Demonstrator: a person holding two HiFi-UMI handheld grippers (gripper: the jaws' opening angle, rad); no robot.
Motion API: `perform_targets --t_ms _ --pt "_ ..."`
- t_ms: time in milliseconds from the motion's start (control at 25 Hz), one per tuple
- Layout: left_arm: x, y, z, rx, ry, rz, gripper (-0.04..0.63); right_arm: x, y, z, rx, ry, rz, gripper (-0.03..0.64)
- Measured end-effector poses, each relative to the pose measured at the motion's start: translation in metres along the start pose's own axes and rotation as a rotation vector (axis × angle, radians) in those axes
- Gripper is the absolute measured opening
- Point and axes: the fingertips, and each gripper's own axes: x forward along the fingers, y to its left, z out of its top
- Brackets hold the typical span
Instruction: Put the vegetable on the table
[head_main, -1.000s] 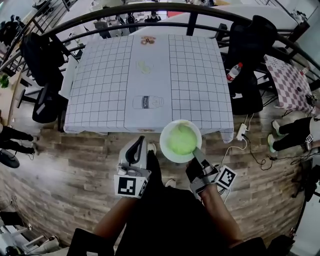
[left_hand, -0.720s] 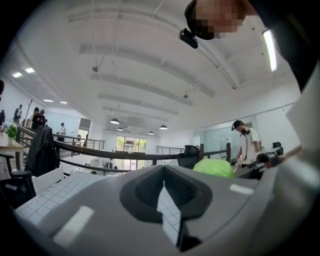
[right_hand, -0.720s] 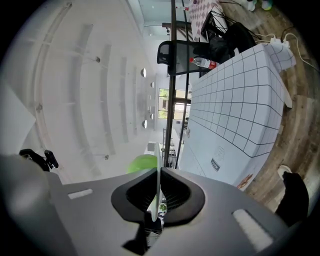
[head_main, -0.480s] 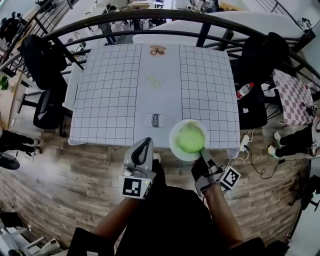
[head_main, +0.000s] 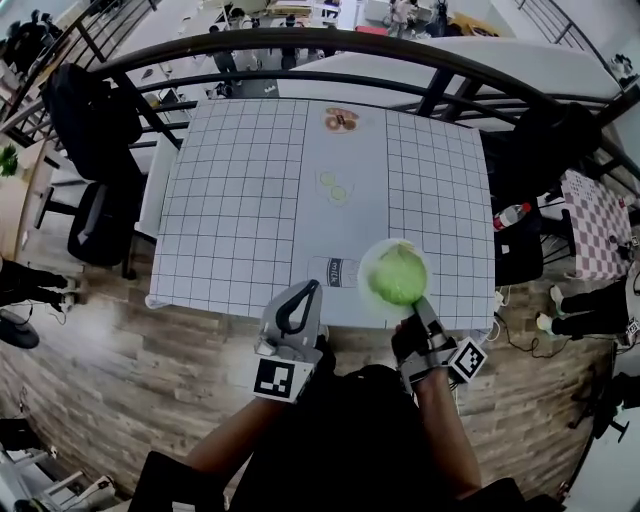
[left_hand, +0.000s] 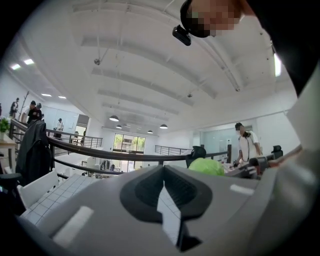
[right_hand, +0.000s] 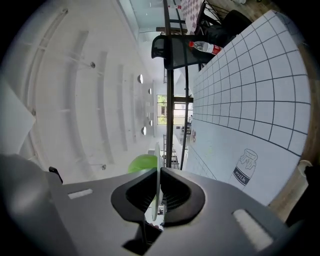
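Head view: my right gripper (head_main: 415, 308) is clamped on the near rim of a white plate (head_main: 366, 287), which carries the vegetable (head_main: 398, 277), a round pale-green head. The plate sits over the near edge of the table (head_main: 240, 200), just right of the milk carton print (head_main: 333, 270) on the gridded cloth; whether it touches the cloth cannot be told. Right gripper view: both jaws of the right gripper (right_hand: 158, 175) press on the thin plate edge (right_hand: 157, 155), seen side-on, with the vegetable (right_hand: 141, 163) beyond it and the milk carton print (right_hand: 245, 167) on the table (right_hand: 250, 90) to the right. My left gripper (head_main: 310, 290) hangs at the table's near edge, left of the plate. Left gripper view: the jaws of the left gripper (left_hand: 163, 174) meet at their tips and hold nothing; the vegetable (left_hand: 206, 166) shows to the right. A plastic bottle (head_main: 512, 215) lies on a chair beside the table's right edge.
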Motion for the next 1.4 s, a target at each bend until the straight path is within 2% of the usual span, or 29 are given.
perform_targets --t_ms 120,240,360,560,720,1000,1400 --pt "0.044 0.029 0.008 -0.006 0.030 -0.007 0.009 0.042 0.005 0.023 0.007 -0.017 -0.027 0.012" --pt "0.059 0.039 0.005 -0.019 0.041 -0.009 0.009 0.054 0.003 0.030 -0.005 -0.014 -0.040 0.012" --pt "0.066 0.037 -0.001 -0.034 0.053 -0.014 0.009 0.055 -0.002 0.036 -0.022 -0.006 -0.037 0.012" --pt "0.083 0.035 -0.009 -0.062 0.054 0.004 0.009 0.057 -0.019 0.046 0.014 0.015 -0.002 0.012" --pt "0.100 0.023 -0.010 -0.072 0.064 0.008 0.009 0.057 -0.038 0.066 0.011 0.013 -0.013 0.012" --pt "0.136 0.014 -0.011 -0.043 0.080 0.017 0.009 0.073 -0.068 0.101 -0.033 0.032 -0.020 0.012" --pt "0.175 -0.001 -0.025 -0.012 0.103 0.045 0.009 0.091 -0.132 0.152 -0.069 0.051 -0.040 0.012"
